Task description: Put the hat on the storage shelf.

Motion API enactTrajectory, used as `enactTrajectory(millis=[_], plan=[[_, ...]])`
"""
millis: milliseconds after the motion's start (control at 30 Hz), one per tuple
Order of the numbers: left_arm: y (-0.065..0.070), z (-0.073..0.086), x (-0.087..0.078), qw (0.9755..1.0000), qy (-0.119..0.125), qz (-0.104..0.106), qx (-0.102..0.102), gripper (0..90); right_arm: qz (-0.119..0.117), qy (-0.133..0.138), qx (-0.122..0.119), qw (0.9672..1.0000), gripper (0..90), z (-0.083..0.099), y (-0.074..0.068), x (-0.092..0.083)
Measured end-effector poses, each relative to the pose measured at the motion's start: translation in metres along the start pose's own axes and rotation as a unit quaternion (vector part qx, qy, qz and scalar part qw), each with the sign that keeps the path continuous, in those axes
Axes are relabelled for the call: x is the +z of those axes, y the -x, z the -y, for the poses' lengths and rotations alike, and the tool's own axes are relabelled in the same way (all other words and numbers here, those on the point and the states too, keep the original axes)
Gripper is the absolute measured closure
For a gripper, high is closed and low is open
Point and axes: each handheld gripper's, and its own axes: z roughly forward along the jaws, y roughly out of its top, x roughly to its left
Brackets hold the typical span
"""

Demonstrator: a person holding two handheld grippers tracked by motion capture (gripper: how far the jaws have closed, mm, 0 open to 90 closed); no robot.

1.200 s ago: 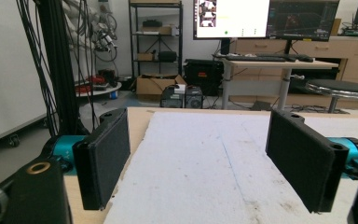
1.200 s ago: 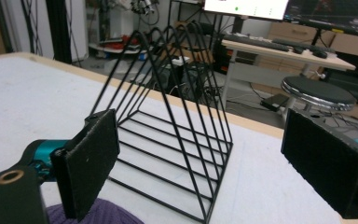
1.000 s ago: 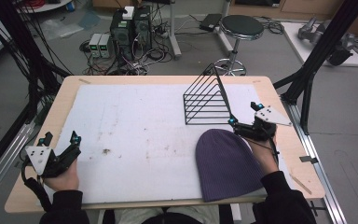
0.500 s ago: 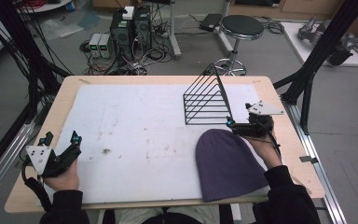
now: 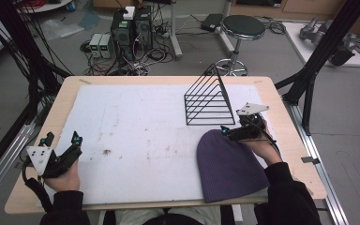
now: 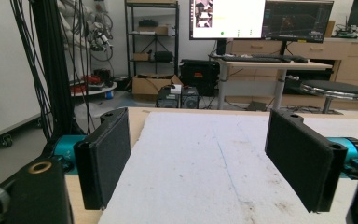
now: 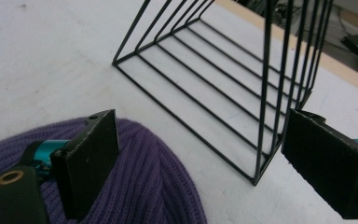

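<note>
- Broadly, the table carries a white mat over most of its top; the mat bears faint smudges and one small dark speck near its middle-left.
- Next in size, a purple knitted beanie lies flat on the mat at the near right edge of the table, its crown toward the rack. In the right gripper view its ribbed knit sits under and beside the left finger.
- Behind it stands a black wire rack — the one container on the table — upright on the mat, with slanted dividers and nothing in its slots. It is just beyond the beanie's crown, close but apart from it.
- The right gripper hangs at the beanie's far edge, between beanie and rack, held in a dark-sleeved hand; its fingers are spread wide, pinching nothing, with the rack's near corner between them.
- The left gripper sits at the near left of the mat, well apart from the beanie; its fingers are spread too, with bare mat between them.
- No brand or label can be read on beanie or rack — the monitor's text in the left gripper view is too small.
</note>
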Motion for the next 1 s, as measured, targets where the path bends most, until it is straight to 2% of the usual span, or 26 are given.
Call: enactTrajectory(millis=[267,467,567,700,900,1000], plan=[[0.001,0.000,0.000,1.0000,0.002,0.004,0.003,25.1,-0.021,-0.036,-0.002,0.9991,10.6,0.005,0.002,0.009],[0.001,0.000,0.000,1.0000,0.001,0.007,0.001,24.9,-0.028,-0.063,-0.014,0.9975,10.6,0.008,0.000,0.016],[0.001,0.000,0.001,1.0000,0.001,0.007,0.000,24.7,-0.035,-0.082,-0.012,0.9960,10.6,0.010,0.000,0.019],[0.002,0.000,0.001,1.0000,0.000,0.009,0.000,24.7,-0.032,-0.105,-0.015,0.9939,10.6,0.014,0.001,0.023],[0.002,0.000,0.001,1.0000,0.001,0.009,0.002,24.7,-0.030,-0.122,-0.017,0.9919,10.6,0.016,0.000,0.027],[0.002,0.000,0.001,0.9999,0.002,0.011,0.003,24.8,-0.039,-0.139,-0.014,0.9894,10.6,0.018,-0.001,0.031]])
